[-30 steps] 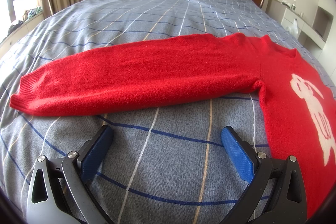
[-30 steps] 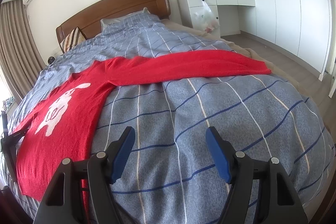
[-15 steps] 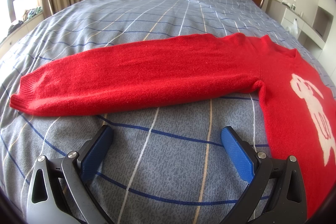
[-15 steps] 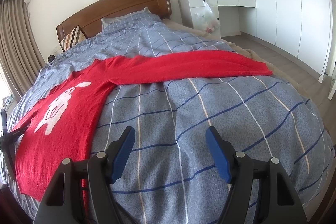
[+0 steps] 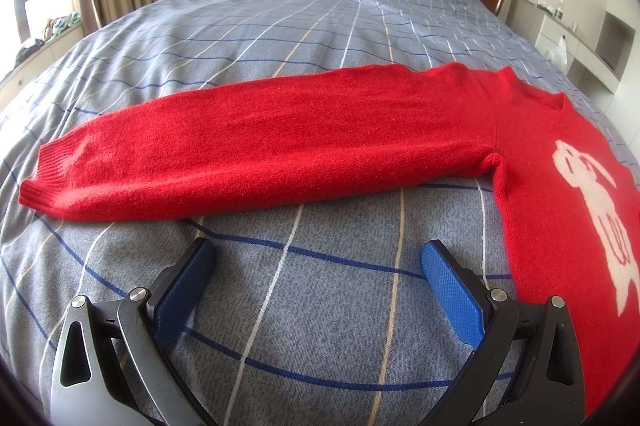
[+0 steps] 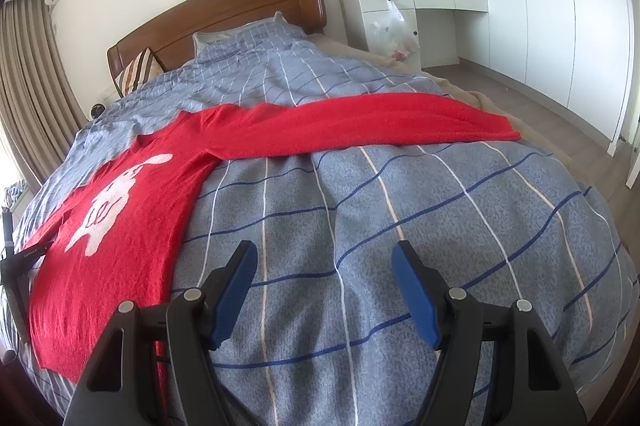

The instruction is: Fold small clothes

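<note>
Lying flat and face-up on the grey-blue checked bedspread (image 5: 328,26), the small red knitted sweater with a white animal motif (image 5: 560,154) is sitting fully spread, both sleeves stretched straight out, so no fold appears to be made yet.

Starting at the left: the ribbed cuff of the left sleeve (image 5: 44,174) is resting furthest out, and the left tongs (image 5: 316,262) are hovering just short of that sleeve's lower edge, spread wide and holding nothing. Further right, the sweater body is running down toward the foot of the bed. The right tongs (image 6: 325,266) are likewise spread and empty, hanging over bare bedspread beside the body's side edge, with the right sleeve (image 6: 384,126) lying well beyond them toward the wooden headboard (image 6: 224,18).

Judging from this, the step in hand is reaching for a sleeve. Doing it well is likely meaning pinching near the cuff, catching both knit layers without the bedspread, then carrying the sleeve across the chest in 1 smooth sweep so the soft knit is not bunching.
</note>
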Demonstrator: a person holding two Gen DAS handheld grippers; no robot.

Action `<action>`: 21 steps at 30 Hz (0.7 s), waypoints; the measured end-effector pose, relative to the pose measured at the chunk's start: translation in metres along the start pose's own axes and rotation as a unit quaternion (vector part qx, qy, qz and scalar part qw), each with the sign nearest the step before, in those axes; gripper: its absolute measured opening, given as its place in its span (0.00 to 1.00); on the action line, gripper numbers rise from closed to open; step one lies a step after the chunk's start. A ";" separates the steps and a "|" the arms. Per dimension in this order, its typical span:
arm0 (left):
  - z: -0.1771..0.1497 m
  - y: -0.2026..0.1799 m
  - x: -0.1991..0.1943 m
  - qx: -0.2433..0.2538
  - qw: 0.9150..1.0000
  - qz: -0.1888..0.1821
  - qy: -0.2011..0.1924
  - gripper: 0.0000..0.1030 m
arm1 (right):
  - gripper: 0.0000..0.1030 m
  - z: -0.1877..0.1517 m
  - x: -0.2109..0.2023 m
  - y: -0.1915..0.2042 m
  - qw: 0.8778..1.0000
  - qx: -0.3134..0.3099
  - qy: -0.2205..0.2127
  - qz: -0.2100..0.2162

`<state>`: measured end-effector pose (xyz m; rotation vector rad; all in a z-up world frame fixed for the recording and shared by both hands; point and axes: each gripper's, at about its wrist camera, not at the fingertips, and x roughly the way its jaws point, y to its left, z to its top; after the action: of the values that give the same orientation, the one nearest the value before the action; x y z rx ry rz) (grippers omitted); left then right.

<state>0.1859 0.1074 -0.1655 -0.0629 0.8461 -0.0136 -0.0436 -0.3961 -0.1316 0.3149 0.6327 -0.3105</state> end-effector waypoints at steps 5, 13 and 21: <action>0.000 0.000 0.000 0.000 1.000 0.000 0.000 1.00 | 0.67 0.000 -0.001 0.001 1.000 0.000 0.001 0.001; 0.000 0.000 0.000 0.000 1.000 0.000 0.000 1.00 | 0.67 -0.001 -0.003 0.002 1.000 -0.001 -0.001 0.002; 0.000 0.000 0.000 0.000 1.000 0.000 0.000 1.00 | 0.67 -0.001 -0.003 0.002 1.000 -0.002 0.000 0.002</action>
<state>0.1860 0.1073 -0.1655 -0.0628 0.8461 -0.0136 -0.0454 -0.3937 -0.1300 0.3115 0.6329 -0.3049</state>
